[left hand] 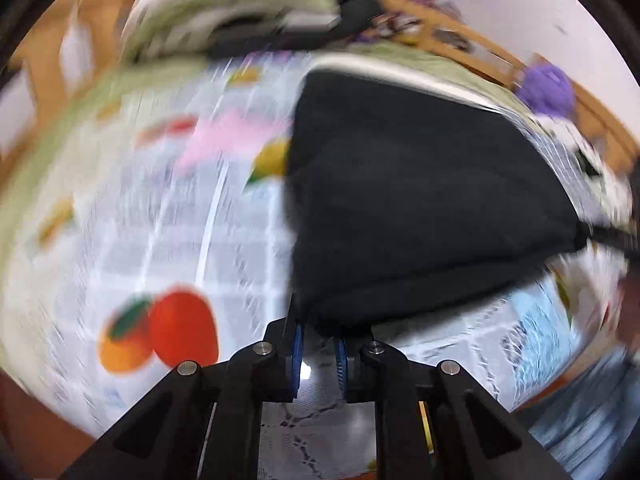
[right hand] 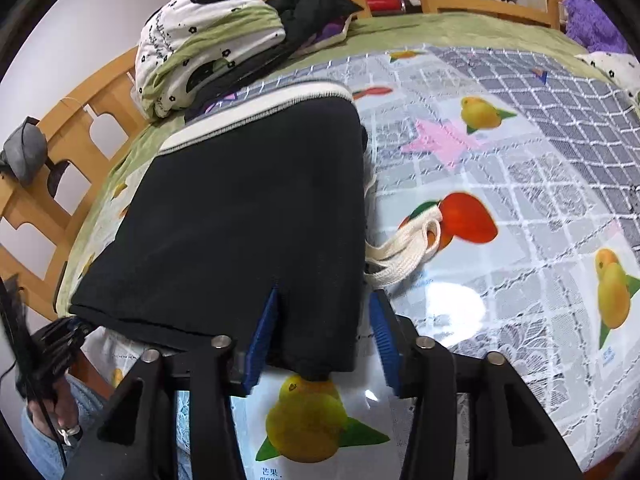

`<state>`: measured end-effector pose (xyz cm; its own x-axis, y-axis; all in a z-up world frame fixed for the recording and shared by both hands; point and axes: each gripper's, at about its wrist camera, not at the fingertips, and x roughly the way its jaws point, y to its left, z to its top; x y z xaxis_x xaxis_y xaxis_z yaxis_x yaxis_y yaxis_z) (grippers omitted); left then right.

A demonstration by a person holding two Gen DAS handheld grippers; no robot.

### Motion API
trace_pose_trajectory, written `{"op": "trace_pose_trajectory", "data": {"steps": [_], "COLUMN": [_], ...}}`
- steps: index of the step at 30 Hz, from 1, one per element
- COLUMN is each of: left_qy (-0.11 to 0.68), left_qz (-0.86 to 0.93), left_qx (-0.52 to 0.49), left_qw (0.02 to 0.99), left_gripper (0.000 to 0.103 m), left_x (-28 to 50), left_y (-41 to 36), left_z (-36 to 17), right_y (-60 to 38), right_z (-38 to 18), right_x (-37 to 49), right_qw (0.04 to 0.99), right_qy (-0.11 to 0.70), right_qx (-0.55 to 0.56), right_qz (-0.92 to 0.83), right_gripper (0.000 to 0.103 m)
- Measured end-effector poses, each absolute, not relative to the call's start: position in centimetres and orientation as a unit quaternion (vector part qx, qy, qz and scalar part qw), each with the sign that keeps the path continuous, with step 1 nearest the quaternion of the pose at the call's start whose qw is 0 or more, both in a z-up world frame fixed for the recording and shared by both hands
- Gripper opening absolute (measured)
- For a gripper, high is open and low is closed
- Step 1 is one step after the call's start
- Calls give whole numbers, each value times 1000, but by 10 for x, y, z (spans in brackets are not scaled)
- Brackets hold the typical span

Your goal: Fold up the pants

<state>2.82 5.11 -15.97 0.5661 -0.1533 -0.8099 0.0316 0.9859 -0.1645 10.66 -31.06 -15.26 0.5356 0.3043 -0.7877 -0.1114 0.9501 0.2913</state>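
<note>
The left gripper had pinched the pants hem — the right gripper stood apart, straddling the pants corner.

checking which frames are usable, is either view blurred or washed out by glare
Left wrist view: heavy motion smear across the fruit-print cloth and the bedding behind; only the left gripper and the black pants read fairly clearly. Right wrist view: sharp, with a bright glare patch on the glossy cloth beside the right gripper; the drawstring is crisp. Both bend strongly toward the edges.
</note>
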Motion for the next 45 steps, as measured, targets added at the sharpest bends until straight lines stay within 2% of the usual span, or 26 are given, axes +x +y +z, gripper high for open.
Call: {"op": "trace_pose_trajectory", "data": {"steps": [6,12,16,18,21,23,26,33,37,40,42,43,45], "left_qy": [460,427,406,398,410,434,449,448,448,443,429,415,390], "left_qz": [-57,-41,-52,-72,-87,-83,-81,-91,-83,-90,-96,-97,-100], "left_qx": [-19,-41,-34,-33,-31,-19,-11,-41,-64,-66,-64,-64,-62], "left_qw": [886,902,912,914,908,897,890,889,888,890,896,903,913], "left_gripper": [16,18,18,18,18,18,18,18,18,18,33,47,51], "left_x": [11,-16,6,25,44,50,44,53,84,117,143,157,176], "left_y": [38,64,56,42,24,17,16,26,33,30,26,23,19], "left_z": [-152,-112,-86,-78,-88,-111,-141,-118,-101,-84,-72,-67,-65], "right_y": [-307,-318,-312,-298,-281,-274,-273,-277,-283,-279,-272,-268,-260], "right_z": [-157,-129,-116,-112,-120,-142,-151,-137,-100,-77,-67,-64,-64], "right_x": [101,85,86,91,97,103,94,78,97,139,167,178,204], "right_qw": [867,890,903,908,906,897,896,900,918,926,925,926,928], "right_qy": [475,423,383,370,380,414,419,400,351,343,346,346,345], "right_qx": [83,86,100,86,54,28,4,2,45,42,38,34,19], "right_qz": [130,150,168,177,177,152,147,174,179,154,150,147,143], "right_gripper": [49,45,37,36,35,31,31,31,43,43,43,43,43]}}
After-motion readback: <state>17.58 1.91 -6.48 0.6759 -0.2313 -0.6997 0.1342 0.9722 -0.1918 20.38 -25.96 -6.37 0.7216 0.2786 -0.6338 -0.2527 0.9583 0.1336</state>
